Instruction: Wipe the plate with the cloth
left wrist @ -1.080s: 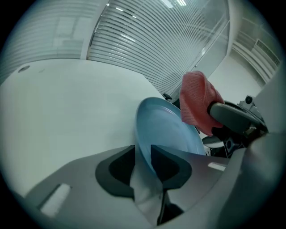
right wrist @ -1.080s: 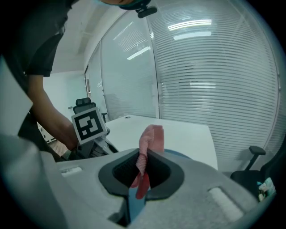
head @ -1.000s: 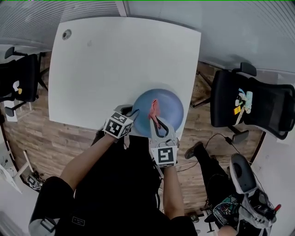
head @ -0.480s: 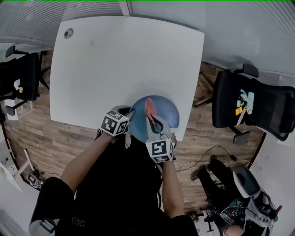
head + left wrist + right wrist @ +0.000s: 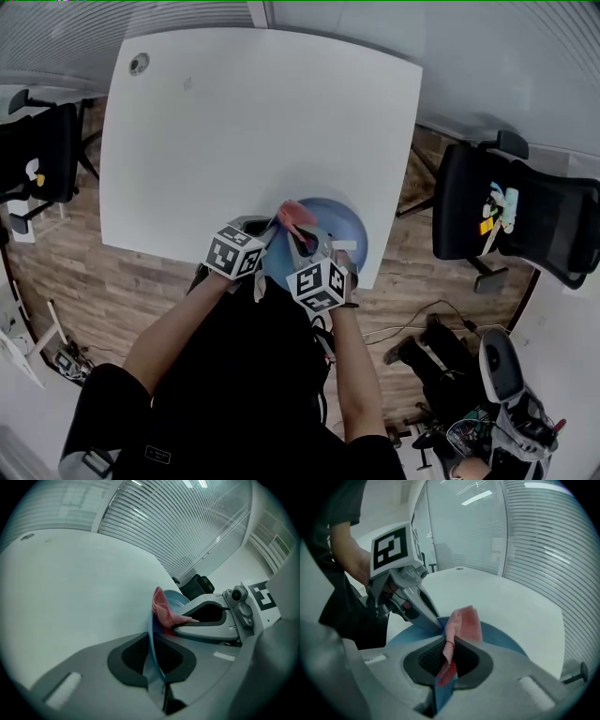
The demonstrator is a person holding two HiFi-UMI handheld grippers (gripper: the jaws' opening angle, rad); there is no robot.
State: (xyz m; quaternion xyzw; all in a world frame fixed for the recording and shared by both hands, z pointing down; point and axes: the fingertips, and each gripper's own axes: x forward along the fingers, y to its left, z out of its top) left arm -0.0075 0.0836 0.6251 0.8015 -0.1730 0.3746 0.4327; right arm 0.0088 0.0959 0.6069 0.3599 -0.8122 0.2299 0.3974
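The blue plate (image 5: 345, 225) sits at the near edge of the tabletop (image 5: 234, 122), close to its right-hand corner. The left gripper (image 5: 270, 232) has just been closing its jaws, and they now pinch the plate's rim, a thin blue edge between the pads. The right gripper (image 5: 302, 239) is clamped on the pink cloth (image 5: 294, 213), whose free end stands over the plate's left side. The plate looks stiff, smooth and probably slippery (breakable too if ceramic, which I cannot tell), so a rim grip suits it. The cloth is soft and light, best held by a bunched fold. No brand or readable writing shows, only square markers on the gripper cubes.
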